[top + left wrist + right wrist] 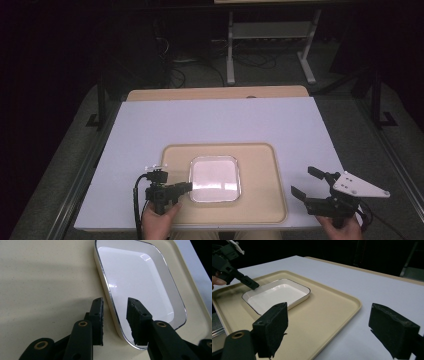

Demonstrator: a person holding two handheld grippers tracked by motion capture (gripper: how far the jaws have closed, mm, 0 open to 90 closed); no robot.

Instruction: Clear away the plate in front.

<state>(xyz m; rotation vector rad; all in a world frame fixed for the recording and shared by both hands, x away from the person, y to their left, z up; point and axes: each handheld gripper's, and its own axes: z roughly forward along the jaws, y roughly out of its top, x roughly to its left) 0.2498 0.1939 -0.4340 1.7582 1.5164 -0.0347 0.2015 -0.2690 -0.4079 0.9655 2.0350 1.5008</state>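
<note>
L gripper: jaws apart, straddling the near-left rim of the dish; one pad outside the wall, one inside over the white floor. Gap shows btwn each pad and the rim, so released, not pinching. In high view it sits at abt 7 o'clock of the table, tips pointing to 3 o'clock.
L hand: wraps the gripper's body from below, at bottom edge of high view; cable loops down its left side.
Dish: white enamel, squarish w/ rounded corners, thin dark rim line, empty. Flat on the tray, a bit left of tray centre, abt 6 o'clock of the table. In L gripper view it runs off toward 1 o'clock.
Tray: beige, rounded corners, raised lip; lies on the near half of the table, dish inside it.
R gripper: jaws wide apart, nothing btwn them; at abt 4 o'clock of the table, just off the tray's right edge, tips toward 10 o'clock. Grey 3-cornered plate on top. In its own view the pads frame the tray's corner and bare tabletop.
R hand: grips it from below at bottom-right corner.
Table: pale lavender-white top, wood strip along the far edge at 12 o'clock.
</note>
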